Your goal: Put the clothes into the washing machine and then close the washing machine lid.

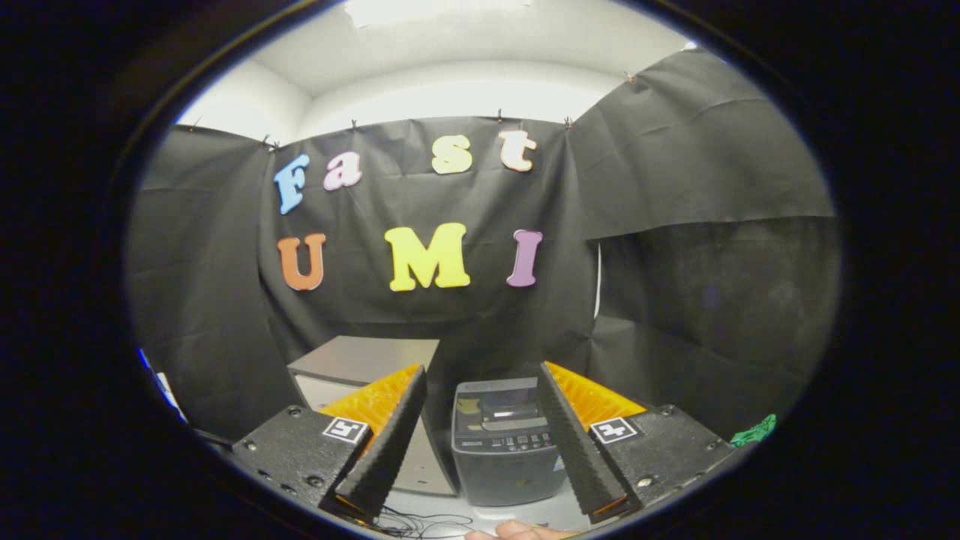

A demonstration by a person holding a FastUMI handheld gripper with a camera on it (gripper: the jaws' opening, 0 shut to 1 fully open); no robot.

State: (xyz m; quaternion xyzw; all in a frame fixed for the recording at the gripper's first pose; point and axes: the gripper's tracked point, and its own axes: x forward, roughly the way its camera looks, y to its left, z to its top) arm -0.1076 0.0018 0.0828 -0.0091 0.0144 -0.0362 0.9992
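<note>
Two fingers of the gripper (pixel 480 379) rise from the bottom of the frame, spread wide apart with nothing held between them, their tips tilted slightly toward each other. The gripper points level and forward, toward the black cloth wall (pixel 712 285) that fills the middle of the picture. A sliver of a hand (pixel 517 531) shows at the very bottom centre, below the fingers.

The washing machine (pixel 501 442) sits low in the centre of the frame, seen through the gap between the fingers and a little beyond them. Its top faces the camera, with a control panel along the front edge and a dark opening behind it; whether the lid is fully up cannot be told. Just to its left, partly behind the left finger, stands a grey cabinet (pixel 367 360) with a flat top. A green piece of clothes (pixel 754 431) lies at the lower right, beyond the right finger's outer side and well apart from the machine.

Thin dark cables (pixel 420 521) lie on the pale table (pixel 525 514) in front of the machine. Open room shows between the finger tips and the machine, and to the right of it.
</note>
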